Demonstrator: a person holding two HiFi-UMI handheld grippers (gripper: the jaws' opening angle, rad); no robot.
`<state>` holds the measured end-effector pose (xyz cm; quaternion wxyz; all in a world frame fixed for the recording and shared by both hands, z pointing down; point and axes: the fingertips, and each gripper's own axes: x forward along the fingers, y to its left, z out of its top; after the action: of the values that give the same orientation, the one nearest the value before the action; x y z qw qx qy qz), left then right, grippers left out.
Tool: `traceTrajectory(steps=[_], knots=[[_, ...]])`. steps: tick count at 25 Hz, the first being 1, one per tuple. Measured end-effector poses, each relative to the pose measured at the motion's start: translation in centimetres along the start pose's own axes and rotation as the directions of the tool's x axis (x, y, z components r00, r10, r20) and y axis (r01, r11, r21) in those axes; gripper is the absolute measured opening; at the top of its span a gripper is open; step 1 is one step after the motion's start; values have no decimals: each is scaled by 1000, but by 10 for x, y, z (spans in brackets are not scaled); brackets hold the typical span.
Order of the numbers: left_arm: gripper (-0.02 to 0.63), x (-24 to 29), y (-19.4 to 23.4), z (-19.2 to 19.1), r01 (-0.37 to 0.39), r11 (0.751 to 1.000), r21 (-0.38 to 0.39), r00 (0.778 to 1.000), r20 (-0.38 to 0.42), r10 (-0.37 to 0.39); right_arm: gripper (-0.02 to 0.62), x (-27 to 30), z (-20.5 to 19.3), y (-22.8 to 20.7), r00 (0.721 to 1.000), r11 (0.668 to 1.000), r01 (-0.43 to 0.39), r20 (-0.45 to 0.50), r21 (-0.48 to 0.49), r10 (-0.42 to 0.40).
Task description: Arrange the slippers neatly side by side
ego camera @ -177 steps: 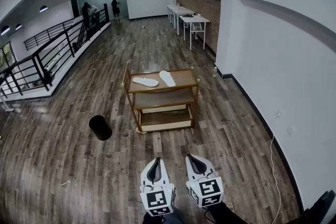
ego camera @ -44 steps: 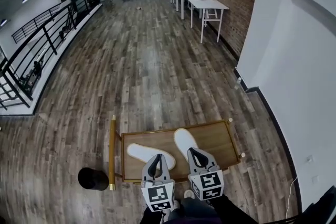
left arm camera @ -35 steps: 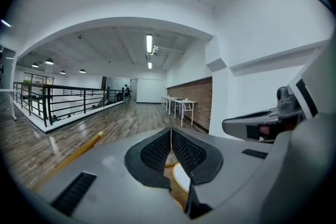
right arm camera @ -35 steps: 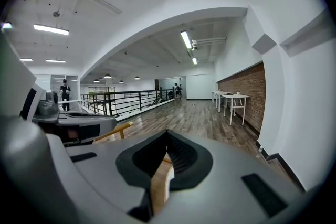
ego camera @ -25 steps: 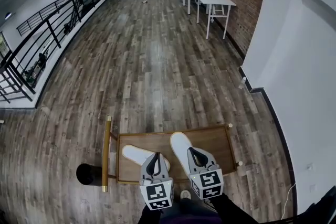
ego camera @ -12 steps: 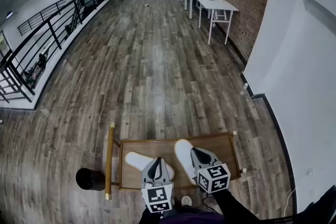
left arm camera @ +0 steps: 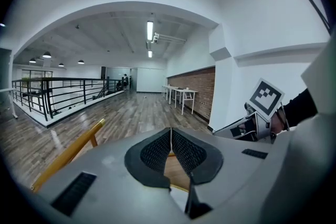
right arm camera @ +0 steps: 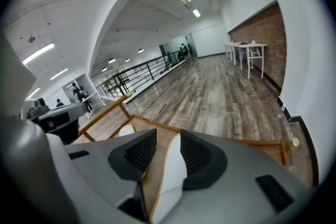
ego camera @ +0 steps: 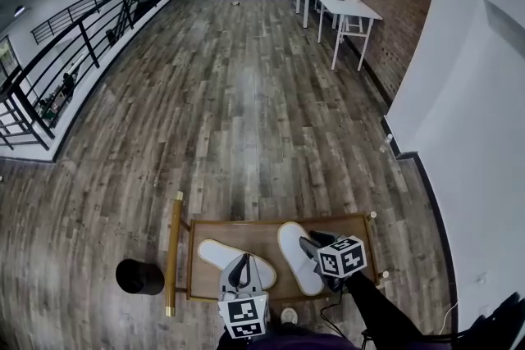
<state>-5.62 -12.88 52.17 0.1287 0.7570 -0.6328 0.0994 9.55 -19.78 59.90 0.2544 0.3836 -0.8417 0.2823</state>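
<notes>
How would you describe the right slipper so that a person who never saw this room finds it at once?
Find the wooden cart on the plank floor beside the white wall. Two white slippers lie on its top; this slipper is the one nearer that wall. It lies almost straight, the other slipper slants, and the right gripper, jaws opening, straddles it.

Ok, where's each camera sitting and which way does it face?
Head view: on the head, steeply down at cart, left slipper, right slipper; left gripper, right gripper show.
Left gripper view: on that gripper, along shut jaws down the hall; right gripper beside.
Right gripper view: along its opening jaws, right slipper between them.
Shared: head and right gripper views show that slipper.
</notes>
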Motion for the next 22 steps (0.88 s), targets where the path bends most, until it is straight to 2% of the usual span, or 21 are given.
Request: traceTrajectory(steps=[2, 5, 8, 11, 15, 18, 21, 22], knots=[[11, -1, 6, 0, -9, 1000, 0, 1000, -5, 9, 129, 14, -14, -3, 994, 999, -28, -104, -21, 26], [11, -4, 14, 1, -17, 1000, 7, 1000, -10, 17, 135, 33, -35, -12, 972, 998, -28, -234, -51, 16], [11, -7, 21, -3, -23, 1000, 21, 999, -22, 23, 135, 48, -51, -22, 937, 997, -14, -348, -80, -14], [11, -12, 25, -8, -36, 999, 22, 999, -33, 37, 135, 57, -69, -30, 892, 998, -13, -451, -54, -13], [11, -15, 28, -11, -44, 999, 5, 998, -38, 45, 133, 63, -90, -43, 856, 998, 59, -513, -11, -56], [11, -15, 31, -11, -53, 999, 1, 998, -38, 53, 130, 64, -100, -44, 835, 998, 65, -547, 6, -51], [11, -14, 35, -11, -56, 998, 19, 997, -46, 57, 23, 63, -101, -45, 836, 995, 88, -546, 42, -51], [11, -13, 35, -11, -54, 998, 25, 997, -50, 55, 23, 63, -101, -44, 840, 994, 94, -541, 58, -47]])
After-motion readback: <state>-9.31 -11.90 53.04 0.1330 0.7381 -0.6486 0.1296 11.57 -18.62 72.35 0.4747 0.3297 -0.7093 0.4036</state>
